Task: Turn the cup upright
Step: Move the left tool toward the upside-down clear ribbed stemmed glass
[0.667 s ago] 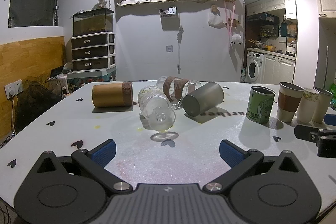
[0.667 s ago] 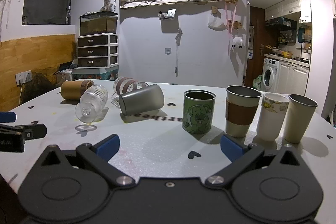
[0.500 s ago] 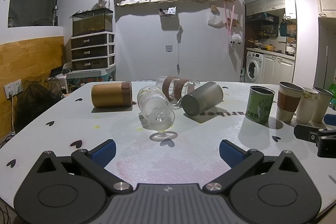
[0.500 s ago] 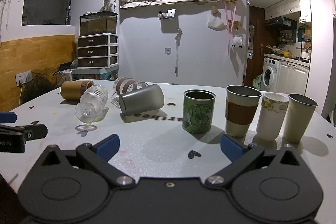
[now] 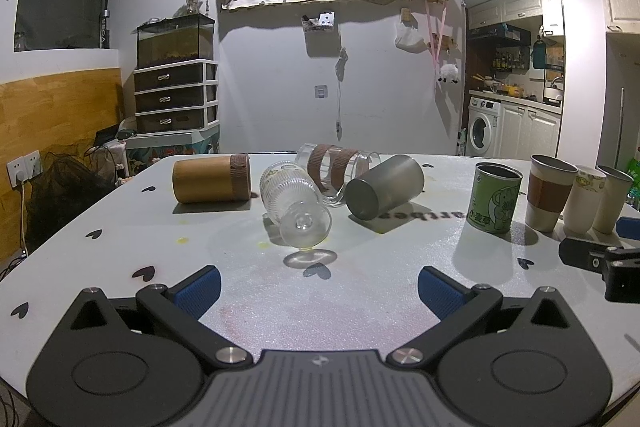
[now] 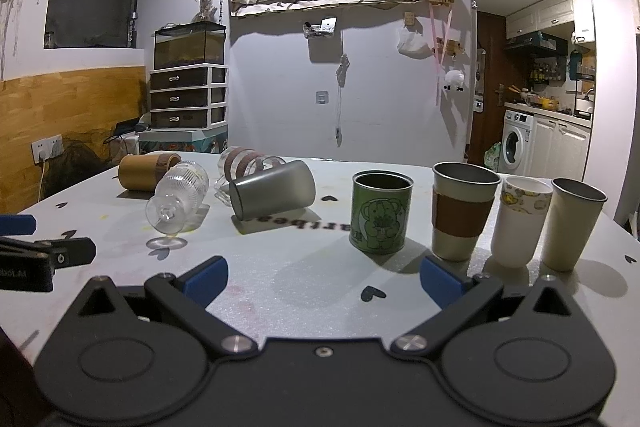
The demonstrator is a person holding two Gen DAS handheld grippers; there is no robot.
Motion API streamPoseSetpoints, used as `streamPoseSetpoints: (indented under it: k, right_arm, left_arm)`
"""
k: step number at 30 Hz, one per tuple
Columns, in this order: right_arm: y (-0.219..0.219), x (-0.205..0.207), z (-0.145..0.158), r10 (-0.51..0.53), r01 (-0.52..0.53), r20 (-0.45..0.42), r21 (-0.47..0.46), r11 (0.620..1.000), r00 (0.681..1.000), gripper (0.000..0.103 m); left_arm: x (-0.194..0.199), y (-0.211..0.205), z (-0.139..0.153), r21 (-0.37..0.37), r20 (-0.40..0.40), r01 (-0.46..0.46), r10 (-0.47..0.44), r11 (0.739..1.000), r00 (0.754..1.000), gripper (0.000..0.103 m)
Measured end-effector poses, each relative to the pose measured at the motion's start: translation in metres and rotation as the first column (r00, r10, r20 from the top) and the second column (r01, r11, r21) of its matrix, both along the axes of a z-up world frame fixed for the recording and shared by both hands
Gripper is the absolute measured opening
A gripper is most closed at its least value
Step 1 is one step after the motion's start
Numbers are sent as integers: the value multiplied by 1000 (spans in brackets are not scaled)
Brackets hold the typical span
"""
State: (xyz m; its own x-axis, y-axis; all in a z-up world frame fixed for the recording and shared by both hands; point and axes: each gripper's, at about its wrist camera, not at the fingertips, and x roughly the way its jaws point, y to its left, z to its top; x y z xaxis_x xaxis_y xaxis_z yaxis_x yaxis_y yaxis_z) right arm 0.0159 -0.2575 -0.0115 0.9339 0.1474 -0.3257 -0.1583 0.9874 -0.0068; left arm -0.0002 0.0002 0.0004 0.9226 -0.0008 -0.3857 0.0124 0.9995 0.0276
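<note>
Several cups lie on their sides on the white table [image 5: 360, 291]: a ribbed clear glass [image 5: 294, 201] [image 6: 178, 197], a grey metal cup [image 5: 384, 185] [image 6: 272, 189], a clear glass with brown bands [image 5: 334, 167] [image 6: 244, 165] and a bamboo cup [image 5: 212, 179] [image 6: 146, 173]. My left gripper [image 5: 318, 285] is open and empty, well short of the ribbed glass. My right gripper [image 6: 324, 277] is open and empty, in front of the green tin [image 6: 380, 213].
Upright at the right stand the green tin [image 5: 496, 199], a sleeved metal cup [image 6: 464, 211], a white paper cup [image 6: 518, 223] and a beige cup [image 6: 570, 225]. Each gripper's side shows in the other's view, the right one [image 5: 600, 259] and the left one [image 6: 36, 251].
</note>
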Motion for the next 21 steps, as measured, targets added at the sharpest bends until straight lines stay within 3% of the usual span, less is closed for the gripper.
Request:
streamPoseSetpoints:
  k: [21]
  right_arm:
    - [0, -3, 0, 0, 0, 1, 3, 1000, 1000, 103]
  left_arm:
    - [1, -4, 3, -4, 8, 11, -11, 1000, 1000, 103]
